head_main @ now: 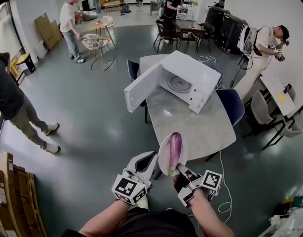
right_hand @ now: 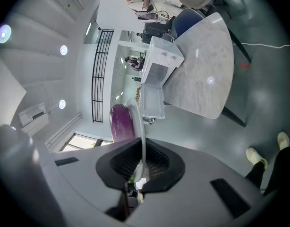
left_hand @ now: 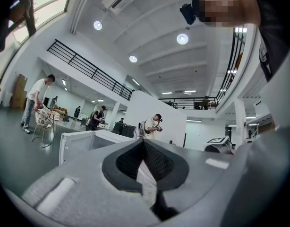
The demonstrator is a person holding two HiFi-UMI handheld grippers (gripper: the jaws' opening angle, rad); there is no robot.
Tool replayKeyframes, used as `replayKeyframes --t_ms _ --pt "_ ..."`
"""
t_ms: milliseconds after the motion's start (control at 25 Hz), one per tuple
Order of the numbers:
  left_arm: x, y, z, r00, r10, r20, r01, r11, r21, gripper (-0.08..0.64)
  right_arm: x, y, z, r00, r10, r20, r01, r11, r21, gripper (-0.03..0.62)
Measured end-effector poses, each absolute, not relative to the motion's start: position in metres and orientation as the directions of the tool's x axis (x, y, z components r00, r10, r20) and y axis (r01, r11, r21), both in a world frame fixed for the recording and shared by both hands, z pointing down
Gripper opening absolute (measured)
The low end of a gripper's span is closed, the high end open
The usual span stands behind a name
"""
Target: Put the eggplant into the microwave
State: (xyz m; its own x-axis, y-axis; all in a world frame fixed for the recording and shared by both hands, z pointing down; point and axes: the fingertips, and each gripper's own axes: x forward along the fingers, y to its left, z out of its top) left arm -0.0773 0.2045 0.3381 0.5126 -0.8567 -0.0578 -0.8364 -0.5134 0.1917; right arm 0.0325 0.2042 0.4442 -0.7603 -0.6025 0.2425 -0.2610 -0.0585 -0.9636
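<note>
Marble counter (head_main: 206,127) bearing an open microwave (head_main: 188,80) stands ahead of the closed, empty left tongs (head_main: 150,159). A glossy purple eggplant (head_main: 175,149) lies on a white plate (head_main: 163,157); only the right gripper view shows the right tongs (head_main: 177,172) clamping its rim.

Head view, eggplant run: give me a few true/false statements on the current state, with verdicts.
1. The microwave is open. True.
2. The eggplant is inside the microwave. False: it lies on a plate, still outside it.
3. The right gripper grips the plate's rim. True.
4. The left gripper holds the eggplant. False: its jaws are together on nothing.
</note>
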Motion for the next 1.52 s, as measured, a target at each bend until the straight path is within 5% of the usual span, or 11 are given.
replayKeyframes --t_ms 1520 --pt "-0.051 -0.083 0.343 0.482 -0.875 -0.053 -0.858 -0.483 0.174 0.008 0.041 -0.072 0.445 -0.780 -0.575 0.246 -0.256 -0.066 -0.964 0.017"
